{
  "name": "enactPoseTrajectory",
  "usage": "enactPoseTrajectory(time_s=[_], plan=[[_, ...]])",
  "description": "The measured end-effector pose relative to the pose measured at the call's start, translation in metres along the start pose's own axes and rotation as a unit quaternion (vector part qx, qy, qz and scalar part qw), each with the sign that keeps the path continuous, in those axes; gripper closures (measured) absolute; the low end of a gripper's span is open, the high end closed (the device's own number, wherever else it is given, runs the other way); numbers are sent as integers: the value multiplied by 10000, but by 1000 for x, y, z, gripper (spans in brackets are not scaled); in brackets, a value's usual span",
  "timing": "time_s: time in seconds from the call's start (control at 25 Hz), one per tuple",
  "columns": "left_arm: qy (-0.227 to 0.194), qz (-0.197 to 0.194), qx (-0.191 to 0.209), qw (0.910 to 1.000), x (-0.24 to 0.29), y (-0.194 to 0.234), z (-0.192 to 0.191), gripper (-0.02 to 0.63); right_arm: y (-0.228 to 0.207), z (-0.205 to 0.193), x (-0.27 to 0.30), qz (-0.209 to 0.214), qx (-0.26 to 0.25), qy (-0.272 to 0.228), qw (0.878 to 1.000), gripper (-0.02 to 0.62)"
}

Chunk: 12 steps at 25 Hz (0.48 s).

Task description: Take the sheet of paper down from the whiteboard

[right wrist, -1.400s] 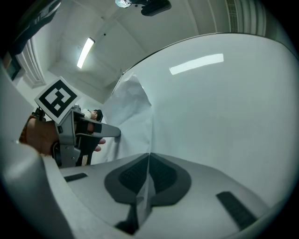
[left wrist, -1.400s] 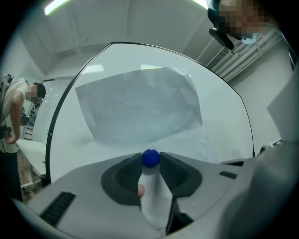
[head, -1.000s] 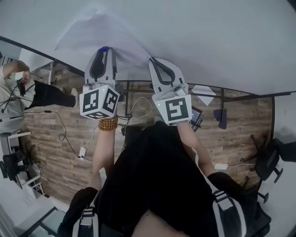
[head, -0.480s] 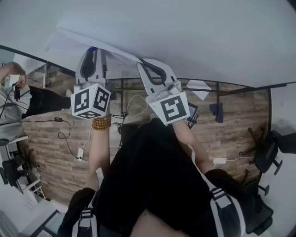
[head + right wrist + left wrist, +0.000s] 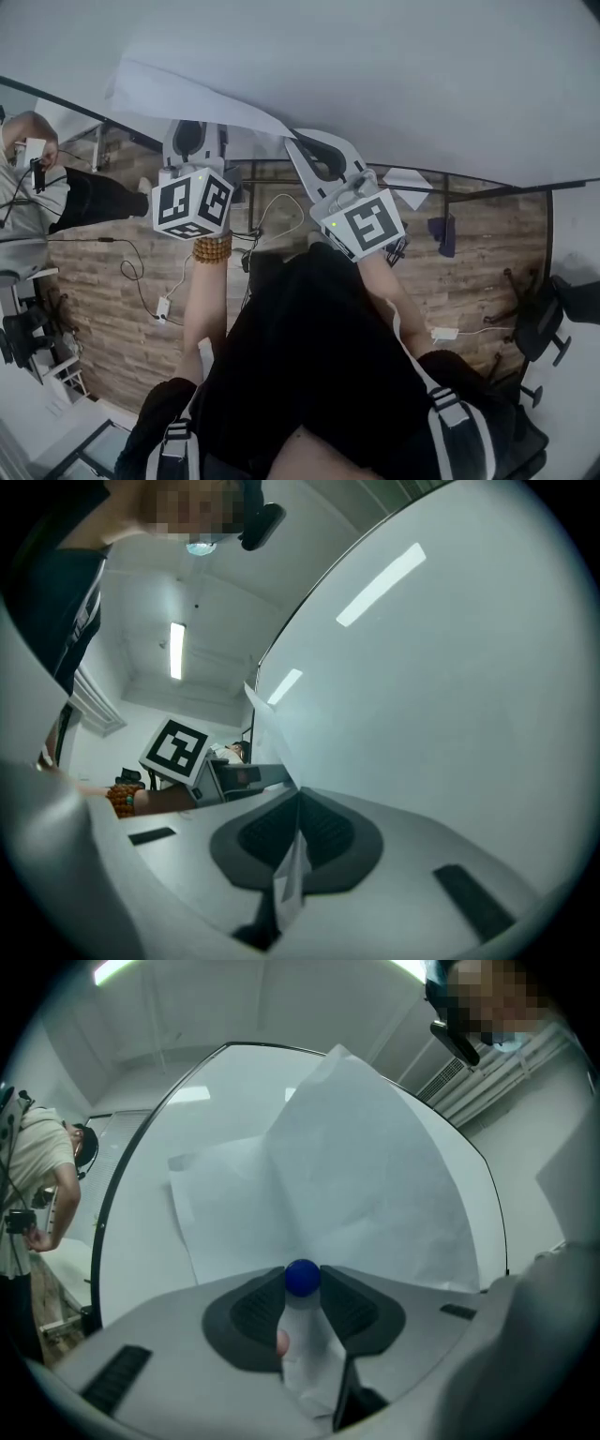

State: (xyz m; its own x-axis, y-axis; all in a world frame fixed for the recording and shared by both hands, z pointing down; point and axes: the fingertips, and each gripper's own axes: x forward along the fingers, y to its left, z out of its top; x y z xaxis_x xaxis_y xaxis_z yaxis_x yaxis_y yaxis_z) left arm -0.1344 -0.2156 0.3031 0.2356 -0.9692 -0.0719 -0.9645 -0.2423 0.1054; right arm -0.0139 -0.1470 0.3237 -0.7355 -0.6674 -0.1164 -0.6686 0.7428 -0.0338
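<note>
Left tongs (image 5: 302, 1284): clamped at the tips on a round blue magnet (image 5: 301, 1276), with a strip of paper running back between them.
Right tongs (image 5: 298, 804): closed tight, pinching the sheet's edge.
Sheet of paper (image 5: 366, 1176): up at the whiteboard (image 5: 450, 686), spanning both tongs, creased and bowed, its near part lifted off the board.
Whiteboard: glossy, with ceiling lights reflected in it.
Bystander (image 5: 23, 178): far left, well apart.
</note>
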Motion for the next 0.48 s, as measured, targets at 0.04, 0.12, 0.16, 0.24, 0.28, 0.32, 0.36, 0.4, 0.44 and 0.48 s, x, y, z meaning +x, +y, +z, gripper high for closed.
enactPoseTrajectory(time_s=[0.04,0.12,0.16,0.24,0.28,0.32,0.36,0.4,0.44,0.48], plan=[[5,-2,2,10000,0,0,0,483,1,0,0,57,81,-24,9999,600],[11,4,8,10000,0,2,1,483,3,1,0,142,169,-57,9997,600],[13,10,10,10000,0,3,1,483,3,1,1,172,184,-69,9997,600],[17,20,11,10000,0,4,1,483,4,2,0,227,243,-100,9994,600],[21,20,10,10000,0,4,0,483,4,3,0,258,300,-124,9991,600],[26,19,8,10000,0,3,0,483,4,3,-1,291,363,-154,9988,600],[32,16,7,10000,0,3,0,483,4,4,-2,322,419,-184,9984,600],[36,13,8,10000,0,2,0,483,4,4,-3,349,462,-208,9981,600],[39,11,12,10000,0,2,1,483,3,4,-3,368,497,-225,9978,600],[40,8,16,10000,0,2,1,483,3,4,-4,384,533,-238,9976,600]])
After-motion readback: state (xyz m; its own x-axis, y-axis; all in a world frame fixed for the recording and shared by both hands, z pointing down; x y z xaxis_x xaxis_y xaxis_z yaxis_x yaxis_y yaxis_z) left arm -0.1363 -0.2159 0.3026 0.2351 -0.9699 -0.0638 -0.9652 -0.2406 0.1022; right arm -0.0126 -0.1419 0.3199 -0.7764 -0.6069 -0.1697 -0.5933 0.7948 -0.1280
